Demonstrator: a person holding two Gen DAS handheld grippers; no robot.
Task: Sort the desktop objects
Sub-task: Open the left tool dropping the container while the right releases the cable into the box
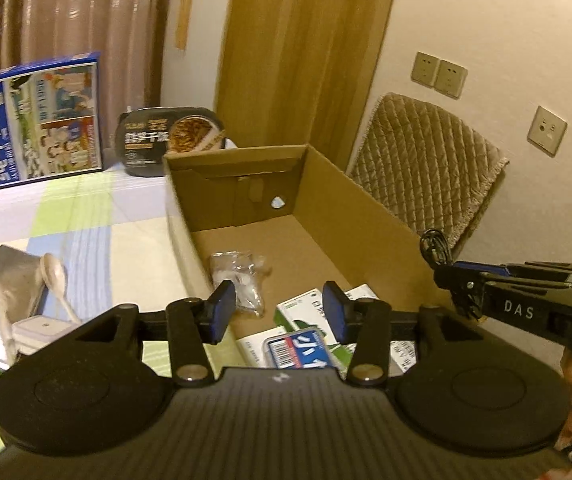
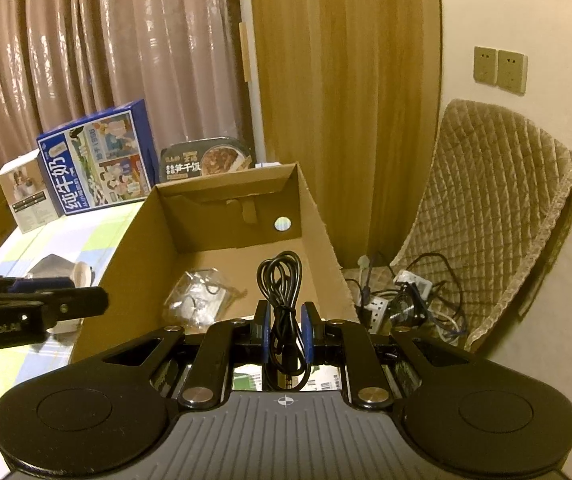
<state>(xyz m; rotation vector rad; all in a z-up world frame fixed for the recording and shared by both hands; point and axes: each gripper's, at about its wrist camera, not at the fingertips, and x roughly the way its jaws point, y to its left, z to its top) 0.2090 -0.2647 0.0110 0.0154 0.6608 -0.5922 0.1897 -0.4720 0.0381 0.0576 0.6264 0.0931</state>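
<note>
right claw [image 2: 284, 330]: clamped on black cable [image 2: 280, 280] above cardboard box [image 2: 222, 204] | left claw [image 1: 278, 310]: wide apart, holding nothing

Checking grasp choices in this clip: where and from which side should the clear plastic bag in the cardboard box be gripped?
Grip the clear plastic bag at its crumpled upper bulge, coming straight down through the cardboard box's open top. It lies flat on the floor near the left wall, so side approaches look blocked. The open left gripper seems free for it; the right gripper holds the black cable.
</note>
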